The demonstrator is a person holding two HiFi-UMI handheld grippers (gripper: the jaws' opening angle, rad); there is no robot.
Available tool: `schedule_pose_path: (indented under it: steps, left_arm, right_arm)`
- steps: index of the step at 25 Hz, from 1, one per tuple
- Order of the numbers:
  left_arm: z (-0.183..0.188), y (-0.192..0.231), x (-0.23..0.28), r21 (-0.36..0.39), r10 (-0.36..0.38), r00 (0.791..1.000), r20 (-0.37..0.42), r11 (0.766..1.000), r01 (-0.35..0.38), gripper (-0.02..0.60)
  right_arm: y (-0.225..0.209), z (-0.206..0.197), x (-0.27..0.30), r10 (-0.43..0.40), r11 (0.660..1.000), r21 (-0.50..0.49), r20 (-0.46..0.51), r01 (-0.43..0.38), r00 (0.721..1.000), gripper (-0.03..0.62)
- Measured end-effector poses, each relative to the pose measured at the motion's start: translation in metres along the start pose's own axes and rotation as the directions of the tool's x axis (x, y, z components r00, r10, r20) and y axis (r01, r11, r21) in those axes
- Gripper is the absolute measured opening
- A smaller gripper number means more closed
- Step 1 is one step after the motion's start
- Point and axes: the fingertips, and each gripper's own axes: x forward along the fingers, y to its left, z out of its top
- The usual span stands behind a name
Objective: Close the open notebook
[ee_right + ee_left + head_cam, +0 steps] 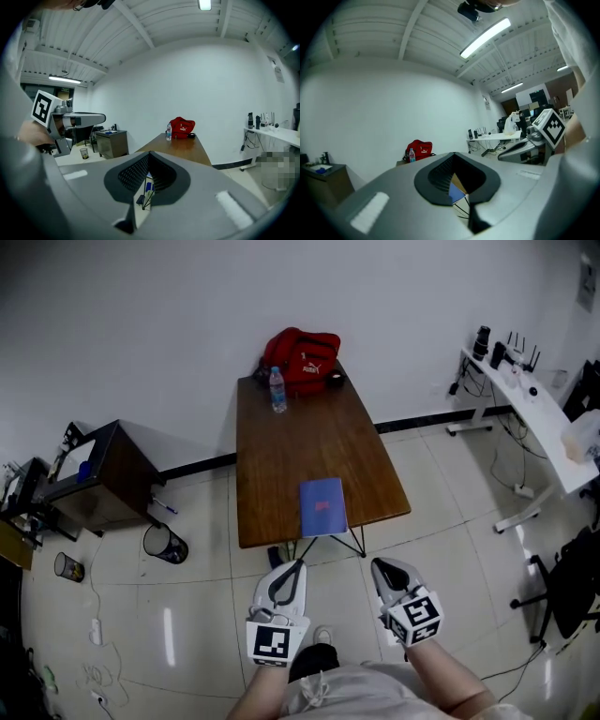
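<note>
A blue notebook (322, 506) lies closed and flat on the brown table (281, 456), close to its near edge. Both grippers hang in the air in front of that edge, off the table and apart from the notebook. My left gripper (294, 566) is shut with nothing in it; in its own view the jaws (459, 187) meet, and a sliver of the blue cover (453, 191) shows through the small gap. My right gripper (379, 566) is likewise shut and empty, its jaws (147, 185) closed together. Each gripper shows in the other's view, held level beside it.
A red bag (302, 356) and a water bottle (277, 390) stand at the table's far end by the white wall. A dark cabinet (103, 474) and a wire bin (166, 544) are on the left; a white desk (534, 418) and a black chair (572, 587) on the right.
</note>
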Motion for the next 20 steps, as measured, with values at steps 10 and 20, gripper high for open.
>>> schedule_pose_path:
  steps: [10, 20]
  left_arm:
    - [0.005, -0.106, -0.068, -0.089, 0.078, 0.997, -0.006, 0.993, -0.078, 0.006]
    - [0.006, -0.125, -0.118, -0.192, 0.106, 0.994, 0.0, 0.976, -0.104, 0.006]
  right_arm:
    - [0.005, -0.044, -0.11, 0.13, 0.991, 0.017, -0.044, -0.129, 0.991, 0.006]
    - [0.039, -0.035, -0.154, 0.176, 0.984, -0.01, 0.004, -0.176, 0.984, 0.006]
